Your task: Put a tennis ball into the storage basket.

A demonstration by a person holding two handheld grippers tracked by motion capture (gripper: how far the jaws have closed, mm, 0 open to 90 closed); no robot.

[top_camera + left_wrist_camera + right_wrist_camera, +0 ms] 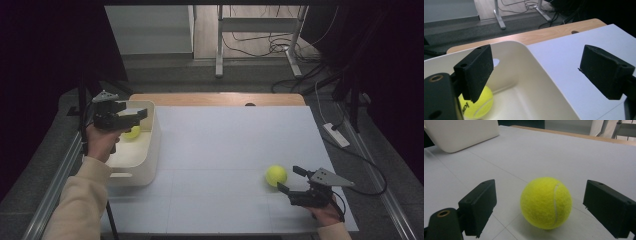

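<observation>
A yellow tennis ball (132, 132) lies inside the white bin (155, 135) at the table's left. My left gripper (139, 117) hovers above the bin, open and empty. In the left gripper view that ball (480, 102) rests on the bin's floor, below the left jaw of the gripper (536, 67), and the bin's rim (544, 75) runs between the jaws. A second tennis ball (275, 175) sits on the white tabletop at front right. My right gripper (288, 178) stands open just behind it. In the right gripper view the ball (546, 202) lies between the jaws of the gripper (541, 195), with gaps on both sides.
The white tabletop (225, 140) stretches between the bin and the second ball. A wooden strip (215, 98) runs along its far edge. Beyond it are a desk frame (220, 50) and loose cables on the floor. The bin (461, 132) is far off in the right gripper view.
</observation>
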